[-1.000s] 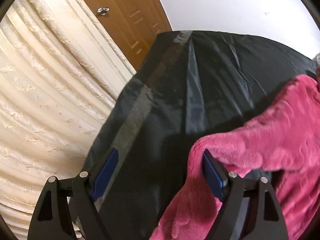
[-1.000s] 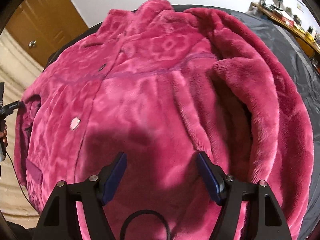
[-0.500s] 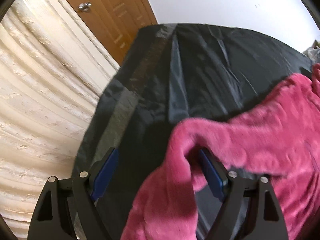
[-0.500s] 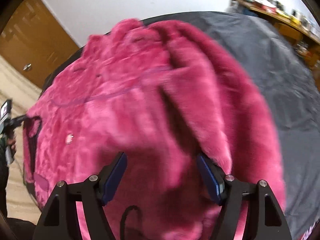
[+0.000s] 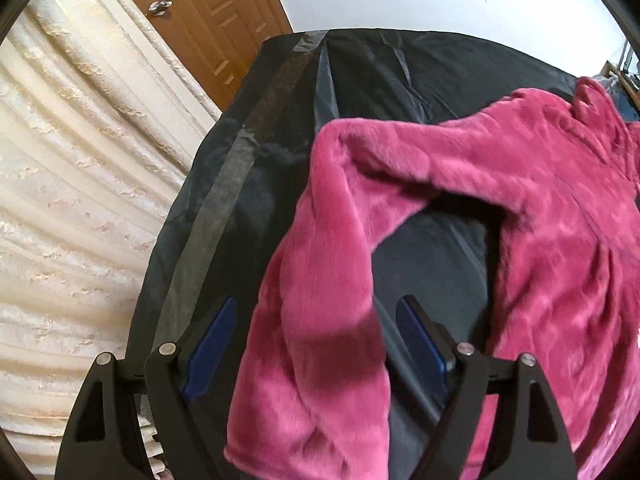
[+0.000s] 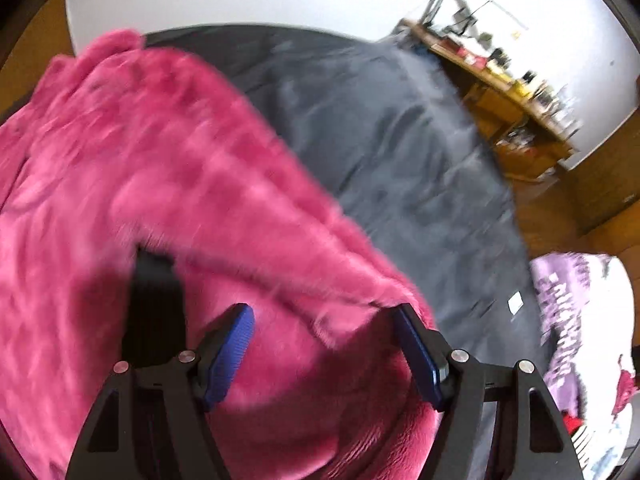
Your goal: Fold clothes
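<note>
While both pairs of tongs are pointing steeply downward, the left tongs point(image 5: 316, 344) are standing spread, their blue pads point(image 5: 208, 356) clear of the cloth. A sleeve point(image 5: 320, 320) of the pink fleece jacket point(image 5: 560, 240) is passing between the jaws without being pinched, bending at the elbow and running back to the jacket body at the right. The right tongs point(image 6: 326, 344) are also standing spread over the fleece; its far pad point(image 6: 416, 352) is sitting just at the edge of a raised fold, and whether it is touching cannot be told through the blur. The jacket is lying on a dark sheet point(image 5: 360, 92) covering the tabletop. Beyond are showing a cream curtain point(image 5: 80, 160), a wooden door point(image 5: 208, 12), a cluttered shelf point(image 6: 500, 80) and printed garments point(image 6: 580, 320) at the right edge.
</note>
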